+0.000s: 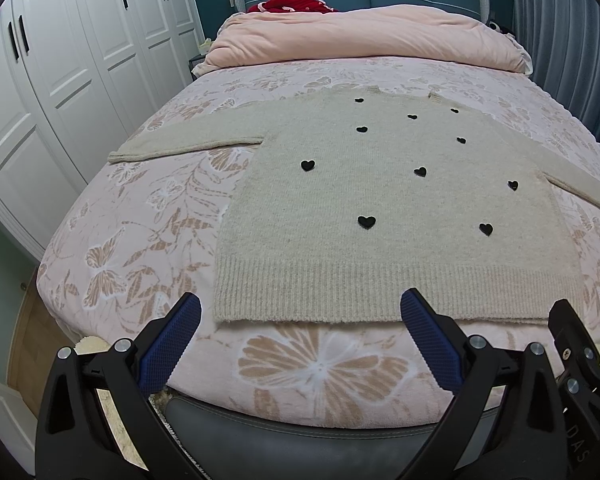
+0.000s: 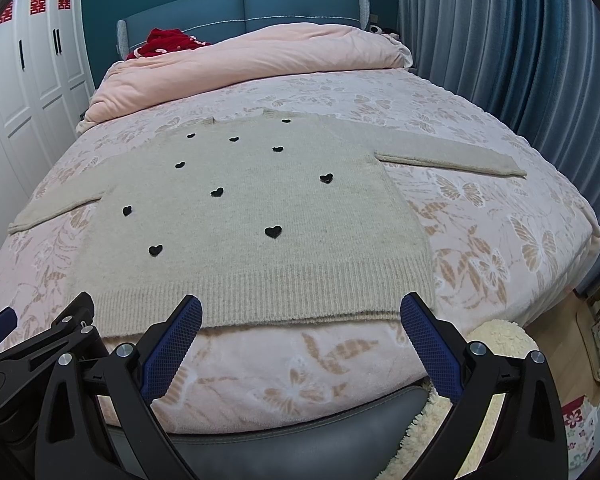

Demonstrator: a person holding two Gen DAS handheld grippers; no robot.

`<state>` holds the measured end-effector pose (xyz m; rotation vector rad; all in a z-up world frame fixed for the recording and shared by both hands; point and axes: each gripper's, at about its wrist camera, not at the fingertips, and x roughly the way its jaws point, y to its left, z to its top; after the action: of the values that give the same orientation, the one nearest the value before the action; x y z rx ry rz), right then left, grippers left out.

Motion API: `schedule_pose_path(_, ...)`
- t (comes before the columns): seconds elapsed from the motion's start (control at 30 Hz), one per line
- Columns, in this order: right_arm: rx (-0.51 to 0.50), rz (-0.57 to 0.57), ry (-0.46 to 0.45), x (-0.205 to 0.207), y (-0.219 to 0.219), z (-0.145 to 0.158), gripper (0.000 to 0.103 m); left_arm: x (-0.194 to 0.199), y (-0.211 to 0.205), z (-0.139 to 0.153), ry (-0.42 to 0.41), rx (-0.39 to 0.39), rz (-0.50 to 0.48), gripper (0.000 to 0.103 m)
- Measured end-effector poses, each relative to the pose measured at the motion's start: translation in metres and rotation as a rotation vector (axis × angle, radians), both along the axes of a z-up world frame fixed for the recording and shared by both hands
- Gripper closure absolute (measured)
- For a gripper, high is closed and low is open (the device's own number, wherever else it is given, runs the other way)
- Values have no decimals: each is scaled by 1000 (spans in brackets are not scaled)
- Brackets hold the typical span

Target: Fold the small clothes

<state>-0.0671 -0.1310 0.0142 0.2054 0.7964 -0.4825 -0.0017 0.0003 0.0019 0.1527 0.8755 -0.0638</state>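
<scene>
The sweater (image 1: 388, 208) is spread flat, hem nearest, sleeves stretched left and right; both grippers (image 1: 300, 320) (image 2: 300, 320) are held wide, empty, just short of the hem.

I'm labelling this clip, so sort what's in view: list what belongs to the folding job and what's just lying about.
Job: beige knitted sweater with black hearts, spread flat; open left hand-held gripper; open right hand-held gripper.

Lying about: rolled pink duvet; red garment by the headboard; cream fluffy rug.
</scene>
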Motion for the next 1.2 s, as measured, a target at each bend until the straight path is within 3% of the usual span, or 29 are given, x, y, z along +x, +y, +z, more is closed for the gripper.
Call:
schedule_pose_path(0.63, 9, 1, 29, 4, 2, -12, 5, -2, 10, -8, 12, 5, 1, 6)
schedule_pose_path(0.83, 92, 106, 30, 17, -18, -21, 5, 7, 8, -18, 59, -32, -21, 5)
schedule_pose_path(0.9, 124, 91, -3, 22, -47, -18, 5, 13, 11, -18, 56, -36, 0, 5)
schedule_pose_path(1.0, 220, -9, -56, 33, -124, -14, 5, 26, 22, -14, 34, -59, 38, 5)
schedule_pose_path(1.13, 515, -228, -168, 43, -267, -32, 5, 48, 31, -9, 20, -95, 72, 5)
schedule_pose_path(1.2, 547, -353, -194, 48, -329, -42, 5, 60, 32, -11, 34, -113, 70, 5)
